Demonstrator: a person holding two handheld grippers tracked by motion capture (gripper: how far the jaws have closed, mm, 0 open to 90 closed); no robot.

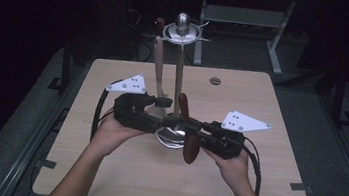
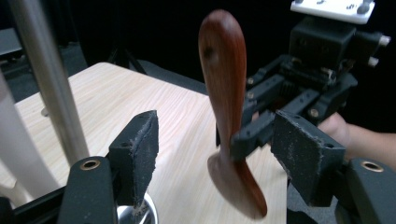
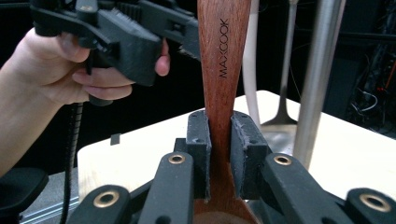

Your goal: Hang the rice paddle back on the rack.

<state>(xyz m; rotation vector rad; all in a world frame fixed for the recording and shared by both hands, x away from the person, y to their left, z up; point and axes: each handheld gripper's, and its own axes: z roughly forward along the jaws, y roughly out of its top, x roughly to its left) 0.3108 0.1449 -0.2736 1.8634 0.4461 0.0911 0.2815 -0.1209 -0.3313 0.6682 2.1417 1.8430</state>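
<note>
Right gripper (image 3: 219,154) clamped on the neck of the dark wooden spoon (image 3: 220,70), held near upright over the near-centre table (image 1: 103,170). Left gripper (image 2: 219,158) released, jaws flanking the spoon, apparently untouched. Steel utensil stand (image 1: 179,68) just beyond.

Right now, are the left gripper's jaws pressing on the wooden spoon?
No, the left gripper stands open, and the wooden spoon sits between its pads untouched.

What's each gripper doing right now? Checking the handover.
Left gripper: open, jaws either side of the wooden spoon, not pressing it.
Right gripper: closed on the spoon.
</note>
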